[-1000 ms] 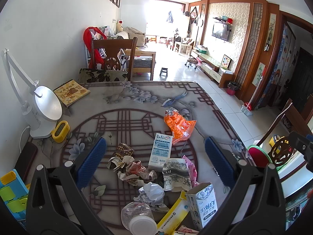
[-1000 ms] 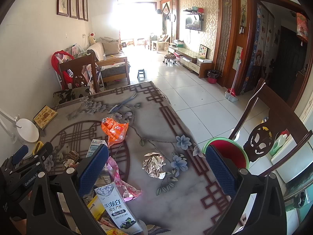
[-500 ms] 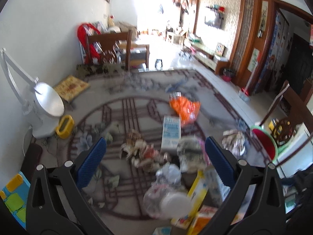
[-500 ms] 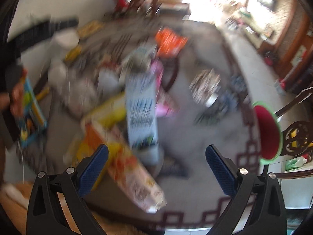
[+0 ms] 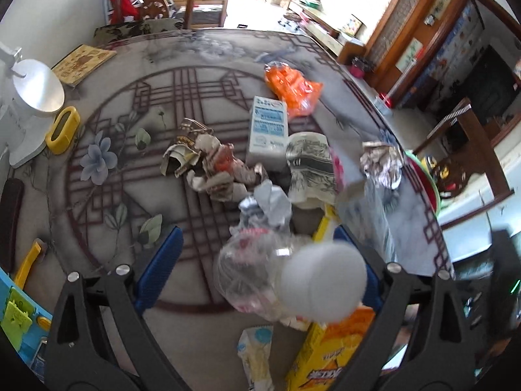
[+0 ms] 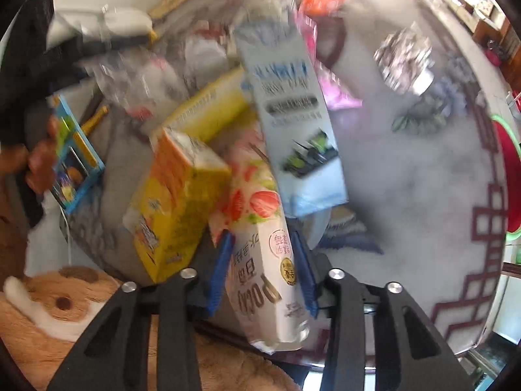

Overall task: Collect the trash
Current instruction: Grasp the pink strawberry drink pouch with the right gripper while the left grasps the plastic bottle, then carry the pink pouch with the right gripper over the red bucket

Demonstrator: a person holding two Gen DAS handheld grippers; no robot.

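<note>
Trash lies piled on the patterned table (image 5: 97, 215). My left gripper (image 5: 257, 267) is open, its blue pads either side of a crushed clear plastic bottle (image 5: 260, 280) with a white cap. Beyond it lie crumpled paper (image 5: 211, 166), a white-blue carton (image 5: 268, 130), an orange bag (image 5: 293, 88) and a foil ball (image 5: 381, 163). My right gripper (image 6: 262, 273) is shut on a white strawberry-print carton (image 6: 260, 251). Beside it are a yellow-orange carton (image 6: 176, 202) and a tall blue-white carton (image 6: 293, 114). The right wrist view is blurred.
A white lamp base (image 5: 35, 97), a yellow object (image 5: 62, 128) and a book (image 5: 83, 63) sit at the table's left. A red-green bin (image 6: 508, 176) stands off the right edge. A wooden chair (image 5: 156, 3) is at the far end.
Both grippers have dropped towards the near trash pile. The right gripper swung left and closed on the strawberry carton. The left gripper came down over the plastic bottle, still open.
</note>
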